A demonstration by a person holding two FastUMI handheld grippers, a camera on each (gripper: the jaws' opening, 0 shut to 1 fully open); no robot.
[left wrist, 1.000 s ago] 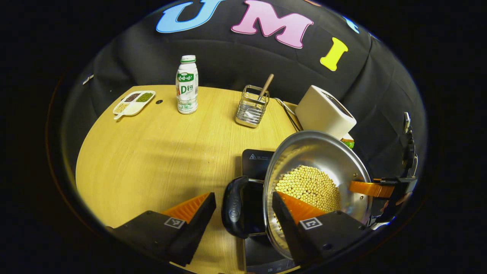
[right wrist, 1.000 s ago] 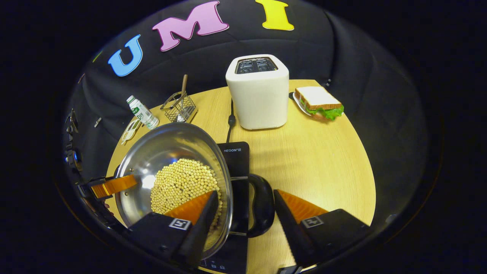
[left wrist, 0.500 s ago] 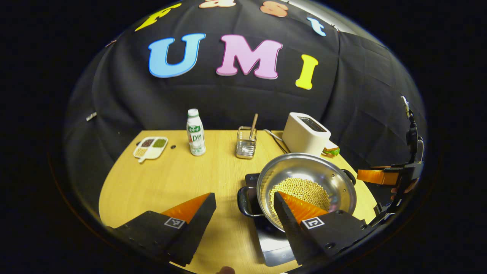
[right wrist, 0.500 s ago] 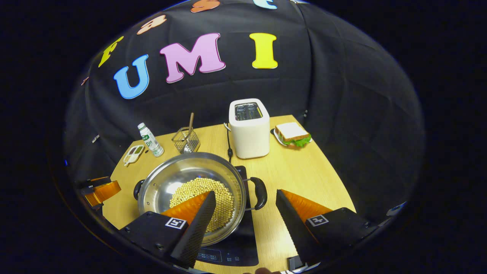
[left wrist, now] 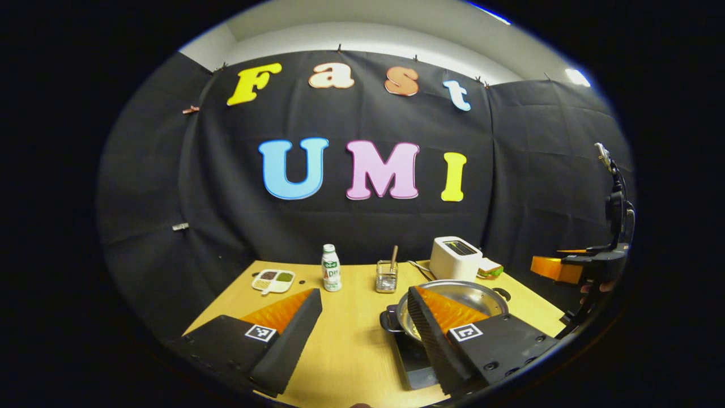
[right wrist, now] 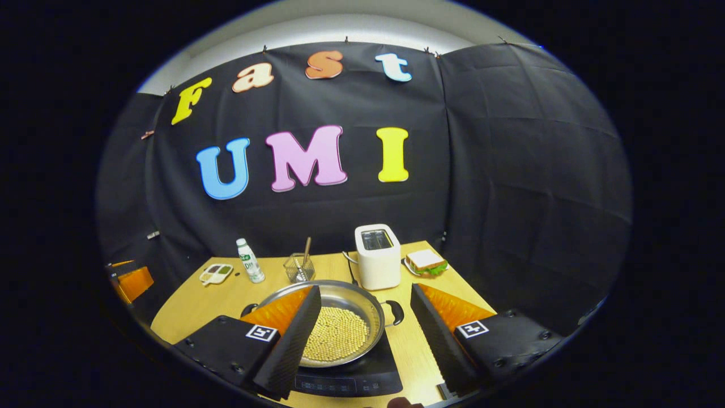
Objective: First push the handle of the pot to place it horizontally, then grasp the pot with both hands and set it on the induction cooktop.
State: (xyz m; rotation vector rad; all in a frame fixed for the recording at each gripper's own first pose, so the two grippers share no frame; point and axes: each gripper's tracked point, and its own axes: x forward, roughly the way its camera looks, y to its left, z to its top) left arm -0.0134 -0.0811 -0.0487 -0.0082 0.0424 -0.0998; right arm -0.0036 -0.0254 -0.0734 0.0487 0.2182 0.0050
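A steel pot (right wrist: 346,299) with yellow beans (right wrist: 338,340) in it sits on the black induction cooktop (right wrist: 354,381). Its black side handles (right wrist: 397,312) point left and right. My right gripper (right wrist: 365,288) is open and empty, held back above the pot's near side. In the left gripper view the pot (left wrist: 488,297) and its near handle (left wrist: 389,319) rest on the cooktop (left wrist: 415,358), partly behind my finger. My left gripper (left wrist: 363,292) is open and holds nothing. The right gripper (left wrist: 558,269) hangs in the air at the far right, and the left gripper (right wrist: 133,281) at the far left of the right gripper view.
Behind the pot stand a white toaster (right wrist: 376,256), a sandwich on a plate (right wrist: 426,262), a wire holder with a stick (right wrist: 298,267), a milk bottle (right wrist: 249,260) and a divided dish (right wrist: 216,273). The round wooden table (left wrist: 345,345) ends close to the booth wall.
Both open grippers have drawn back and upward from the pot's handles. The pot stays on the cooktop and now looks small and farther off.
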